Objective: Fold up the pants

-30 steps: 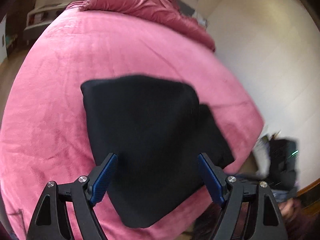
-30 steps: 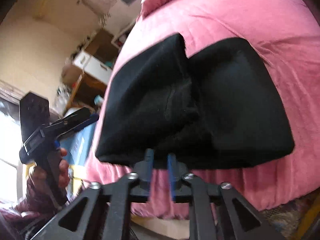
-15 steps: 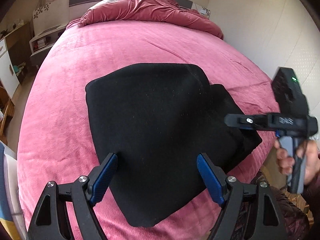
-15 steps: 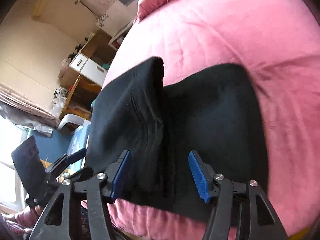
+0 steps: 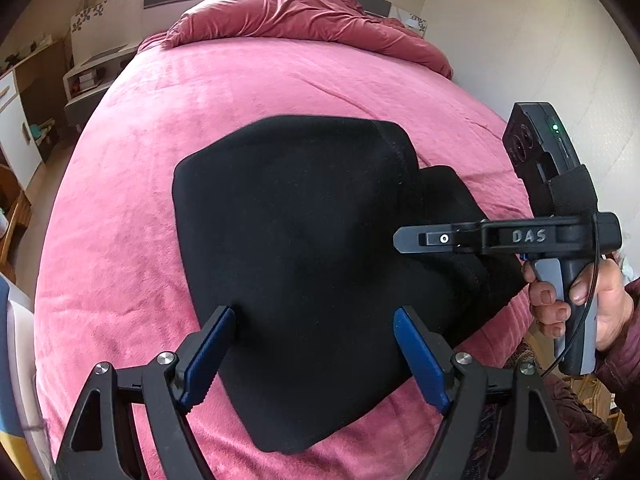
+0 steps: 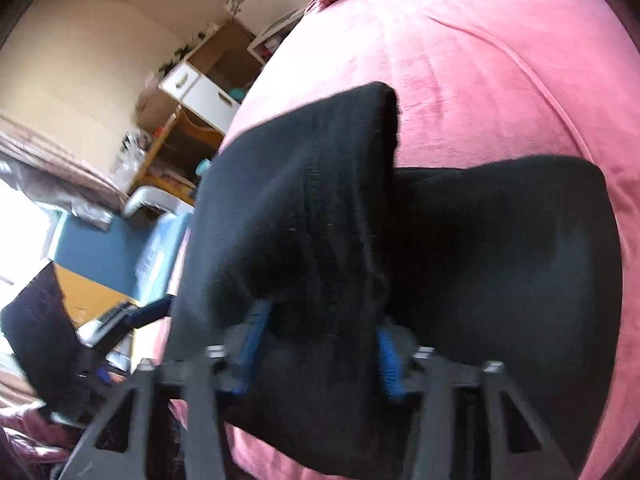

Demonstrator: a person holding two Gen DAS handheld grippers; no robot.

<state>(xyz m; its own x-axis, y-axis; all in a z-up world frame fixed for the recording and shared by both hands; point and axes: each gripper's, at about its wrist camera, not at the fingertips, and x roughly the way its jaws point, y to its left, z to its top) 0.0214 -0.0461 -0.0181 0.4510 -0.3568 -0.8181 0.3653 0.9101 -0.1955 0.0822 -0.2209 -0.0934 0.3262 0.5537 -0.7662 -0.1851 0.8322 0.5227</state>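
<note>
The black pants (image 5: 312,240) lie folded on the pink bed (image 5: 160,184), one thick layer laid over another. My left gripper (image 5: 316,344) hovers open over their near edge, nothing between its blue pads. My right gripper (image 6: 320,340) is at the pants' (image 6: 320,208) near edge with its jaws closing. The doubled fabric fills the gap and touches both blue pads (image 6: 256,332). In the left wrist view the right gripper (image 5: 404,238) reaches in from the right over the pants, held by a hand (image 5: 592,304). The left gripper (image 6: 132,318) shows blurred at lower left.
A rumpled pink duvet (image 5: 304,12) lies at the head of the bed. White wall (image 5: 540,60) runs along the right side. Shelves and a white cabinet (image 6: 200,92) stand beyond the bed's left side, with a blue box (image 6: 112,256) nearer.
The right gripper let go of the fold it held, which dropped flat onto the pants, then shifted along the near edge and began closing on the stack. The left gripper has barely moved.
</note>
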